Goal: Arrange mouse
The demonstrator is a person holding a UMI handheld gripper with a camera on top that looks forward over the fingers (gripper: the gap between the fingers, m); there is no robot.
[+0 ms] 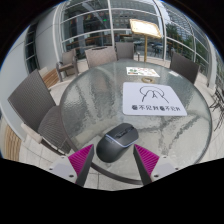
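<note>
A dark grey computer mouse [117,143] lies on the round glass table [88,100], at its near edge. It stands between the tips of my gripper [113,152], which is open. The left finger's magenta pad [82,160] is close beside the mouse, and the right one [144,160] stands off with a clear gap. A white square mouse mat [152,100] with a dark logo and lettering lies on the glass beyond the mouse, to the right.
A second small white sheet [143,72] lies at the far side of the table. Dark chairs stand round it: left [35,100], far [125,50], right [186,68]. Glass building fronts rise behind.
</note>
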